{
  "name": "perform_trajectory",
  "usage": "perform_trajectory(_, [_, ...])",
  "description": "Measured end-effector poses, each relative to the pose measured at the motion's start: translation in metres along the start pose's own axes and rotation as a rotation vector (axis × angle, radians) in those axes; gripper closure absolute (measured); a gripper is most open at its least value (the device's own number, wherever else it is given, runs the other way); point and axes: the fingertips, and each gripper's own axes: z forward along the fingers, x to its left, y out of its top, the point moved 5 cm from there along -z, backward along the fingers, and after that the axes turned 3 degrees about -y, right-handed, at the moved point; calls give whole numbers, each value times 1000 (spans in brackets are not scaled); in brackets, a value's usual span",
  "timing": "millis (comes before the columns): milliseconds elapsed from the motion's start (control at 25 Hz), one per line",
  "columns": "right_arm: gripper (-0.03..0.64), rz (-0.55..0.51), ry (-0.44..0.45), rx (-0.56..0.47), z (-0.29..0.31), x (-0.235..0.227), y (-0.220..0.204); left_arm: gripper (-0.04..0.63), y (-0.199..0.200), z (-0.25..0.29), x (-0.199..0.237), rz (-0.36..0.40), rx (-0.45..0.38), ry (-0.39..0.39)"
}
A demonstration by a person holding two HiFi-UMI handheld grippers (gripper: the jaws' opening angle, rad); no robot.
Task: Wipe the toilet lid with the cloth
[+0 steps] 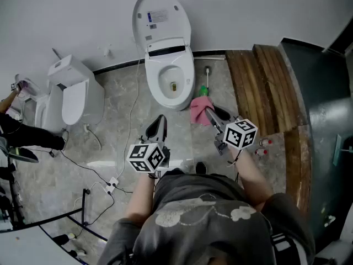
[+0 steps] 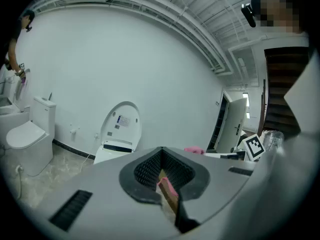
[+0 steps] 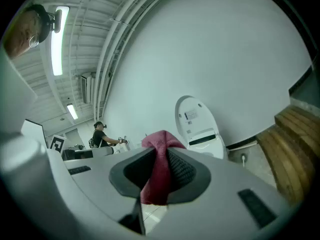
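Observation:
A white toilet stands against the far wall with its lid (image 1: 160, 21) raised upright; the bowl (image 1: 172, 84) is uncovered. The same lid (image 2: 121, 126) shows ahead in the left gripper view and the lid (image 3: 195, 121) in the right gripper view. My right gripper (image 1: 208, 114) is shut on a pink cloth (image 1: 199, 109), which bulges from between its jaws as the cloth (image 3: 159, 166). It hovers just right of the bowl's front. My left gripper (image 1: 158, 127) is shut with nothing in it, in front of the bowl, and its jaws meet in the left gripper (image 2: 161, 176) view.
A second white toilet (image 1: 69, 95) stands to the left. A person (image 1: 16, 128) is at the far left edge. A toilet brush (image 1: 206, 81) rests beside the bowl. Wooden steps (image 1: 270, 87) rise at the right. Cables (image 1: 113, 178) run across the marble floor.

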Motion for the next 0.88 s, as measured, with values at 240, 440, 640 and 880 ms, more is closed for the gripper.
perform_trajectory(240, [549,21,-8,19,2,-17,-1,588,-6,6,-7,4,7,7])
perform_trajectory(440, [549,33,-14,39,12,-28,-5,588,-4,13,6,-19,-17,23])
perform_trajectory(640, [549,17,-35,34,20,-28,-4,588,-4,21,23,-30,-28,13])
perform_trajectory(880, [549,22,-83,56,95,-59,35,588,27,96,86,-48,-12,-5])
